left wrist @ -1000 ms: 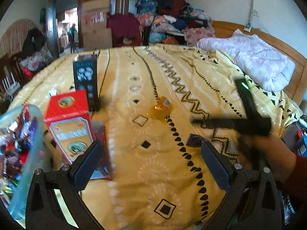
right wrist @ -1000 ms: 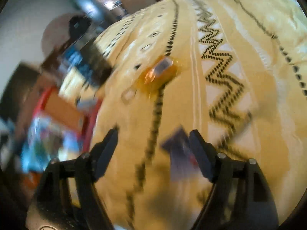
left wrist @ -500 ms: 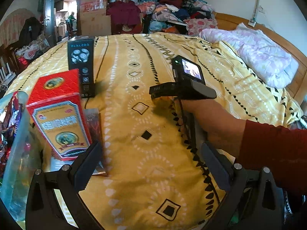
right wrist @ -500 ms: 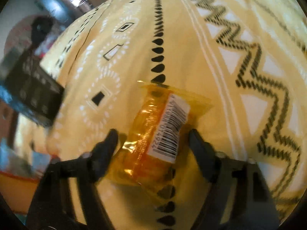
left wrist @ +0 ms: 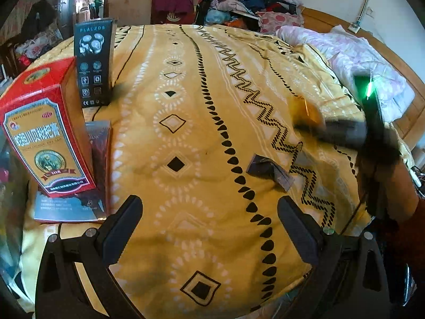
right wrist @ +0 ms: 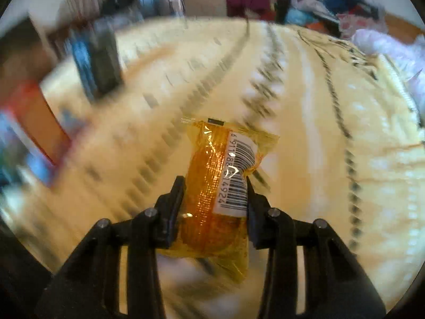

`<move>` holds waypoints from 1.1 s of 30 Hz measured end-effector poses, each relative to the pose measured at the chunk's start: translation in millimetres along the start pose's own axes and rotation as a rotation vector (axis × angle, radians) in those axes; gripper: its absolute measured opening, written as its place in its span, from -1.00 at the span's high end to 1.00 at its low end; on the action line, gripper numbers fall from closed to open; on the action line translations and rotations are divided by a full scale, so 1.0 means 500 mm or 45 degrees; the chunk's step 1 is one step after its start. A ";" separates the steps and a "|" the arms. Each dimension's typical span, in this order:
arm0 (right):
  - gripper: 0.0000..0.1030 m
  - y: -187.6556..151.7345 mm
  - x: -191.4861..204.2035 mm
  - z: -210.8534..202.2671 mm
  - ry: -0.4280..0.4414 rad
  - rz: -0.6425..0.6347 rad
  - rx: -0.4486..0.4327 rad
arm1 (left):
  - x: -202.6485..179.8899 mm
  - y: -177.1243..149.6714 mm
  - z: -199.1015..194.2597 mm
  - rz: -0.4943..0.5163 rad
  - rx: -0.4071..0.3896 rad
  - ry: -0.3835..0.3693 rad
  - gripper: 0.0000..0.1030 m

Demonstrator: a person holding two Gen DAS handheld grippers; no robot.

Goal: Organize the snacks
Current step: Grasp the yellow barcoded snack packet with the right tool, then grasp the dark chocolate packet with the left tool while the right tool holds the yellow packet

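While the right gripper [right wrist: 214, 186] is pinching the orange snack packet [right wrist: 220, 178], jaws having just been closing onto it, pads are pressing both sides and the barcode label is facing the cam. Pkt is riding up off the yellow bedspread [left wrist: 212, 133], well apart from the boxes. Step in hand, I'd say: pick-up done, carry starting. Next move prob needs a swing over to the left side, toward the red box [left wrist: 45, 133] and black box [left wrist: 93, 63], w/o loosening the pinch on that slippery wrap. Left gripper [left wrist: 209, 228] is hanging low, jaws spread wide, nothing btwn them, pointing steeply down at the sheet. A dark wrapper [left wrist: 268, 171] is lying just ahead of it. Right hand is blurring at the left cam's edge.
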State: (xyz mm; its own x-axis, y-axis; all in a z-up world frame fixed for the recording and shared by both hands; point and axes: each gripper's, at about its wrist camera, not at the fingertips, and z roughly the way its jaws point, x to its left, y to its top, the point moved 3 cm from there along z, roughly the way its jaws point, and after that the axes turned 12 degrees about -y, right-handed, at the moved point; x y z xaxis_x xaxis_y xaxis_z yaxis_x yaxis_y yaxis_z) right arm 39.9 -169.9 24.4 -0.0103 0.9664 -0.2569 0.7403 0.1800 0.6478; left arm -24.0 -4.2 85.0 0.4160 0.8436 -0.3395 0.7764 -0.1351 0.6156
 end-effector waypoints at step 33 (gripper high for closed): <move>0.11 -0.168 0.017 0.008 0.328 0.304 0.115 | -0.011 -0.009 0.276 0.243 0.164 0.148 -0.29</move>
State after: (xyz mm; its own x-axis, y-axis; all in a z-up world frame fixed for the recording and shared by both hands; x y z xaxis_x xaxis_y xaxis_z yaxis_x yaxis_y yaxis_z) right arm -19.8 -177.5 -35.0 0.0095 0.9958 0.0908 0.7983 -0.0622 0.5990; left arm 35.5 -80.0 -14.0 0.5092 0.8496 -0.1375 0.7460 -0.3561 0.5627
